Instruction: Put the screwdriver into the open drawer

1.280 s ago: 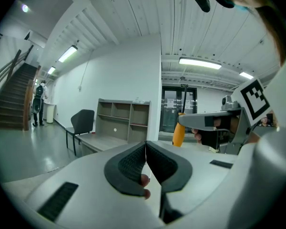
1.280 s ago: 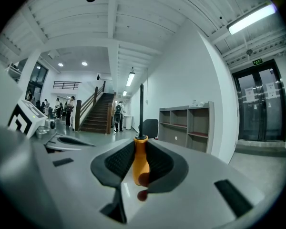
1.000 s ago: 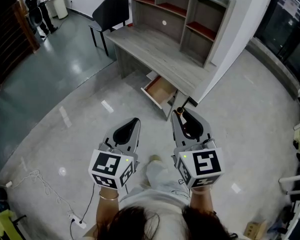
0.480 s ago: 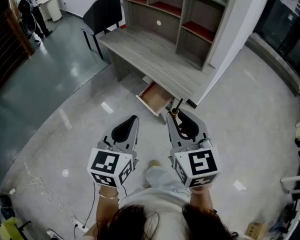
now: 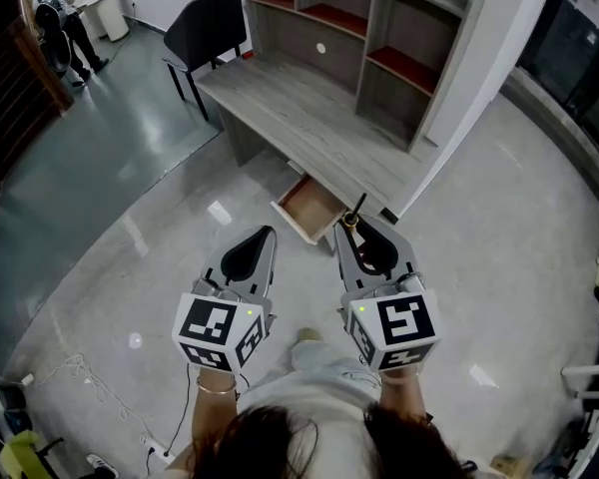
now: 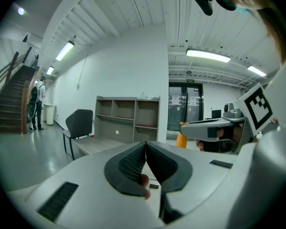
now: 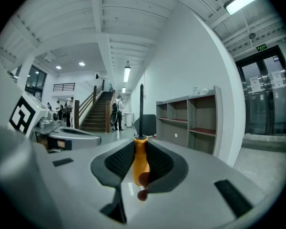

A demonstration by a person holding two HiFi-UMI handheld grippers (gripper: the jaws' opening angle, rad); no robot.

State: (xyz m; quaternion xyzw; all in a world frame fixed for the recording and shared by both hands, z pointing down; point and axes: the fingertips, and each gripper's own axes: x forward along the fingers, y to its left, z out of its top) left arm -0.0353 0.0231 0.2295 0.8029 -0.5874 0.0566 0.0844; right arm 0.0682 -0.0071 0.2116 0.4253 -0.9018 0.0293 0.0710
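My right gripper is shut on the screwdriver, an orange handle with a dark shaft that points up and forward past the jaws. In the head view the screwdriver's tip sticks out above the jaw tips, just right of the open drawer. That drawer is wooden, pulled out from under the grey desk, and looks bare inside. My left gripper is shut with nothing in it, held beside the right one, short of the drawer.
A shelf unit stands on the desk against the white wall. A black chair sits at the desk's far left end. People stand by the stairs at top left. A cable lies on the shiny floor at lower left.
The desk and drawer have shifted in the head view as I stepped closer and turned slightly; the drawer now lies just beyond the jaw tips. Both grippers keep their pose and grip.
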